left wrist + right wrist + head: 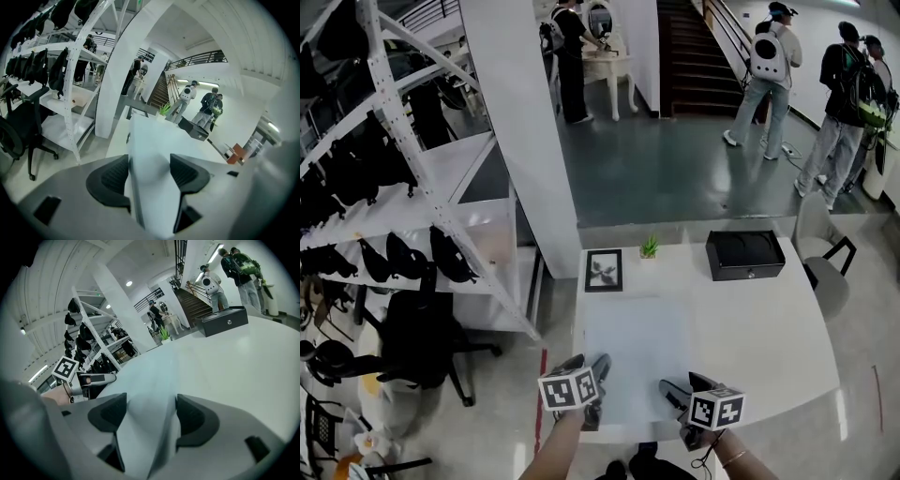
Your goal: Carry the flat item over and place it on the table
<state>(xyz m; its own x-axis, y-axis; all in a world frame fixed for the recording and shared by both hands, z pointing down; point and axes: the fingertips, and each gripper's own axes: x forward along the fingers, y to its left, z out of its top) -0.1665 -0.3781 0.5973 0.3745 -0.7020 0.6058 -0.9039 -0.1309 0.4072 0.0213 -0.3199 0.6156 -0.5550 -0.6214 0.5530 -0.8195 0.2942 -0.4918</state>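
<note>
At the lower middle of the frame, the left gripper (595,375) and the right gripper (677,394) each pinch the near edge of the pale flat sheet (637,352) over the desk (750,328). It seems best to lower both evenly, then let go together.

We hold both grippers low at the bottom centre of the head view, the left gripper (589,367) just left of the right gripper (677,392), marker cubes facing up. Our left forearm (551,455) and right forearm (737,459) run off the bottom edge. Each gripper's jaws are clamped on the near edge of the flat sheet (623,356).
</note>
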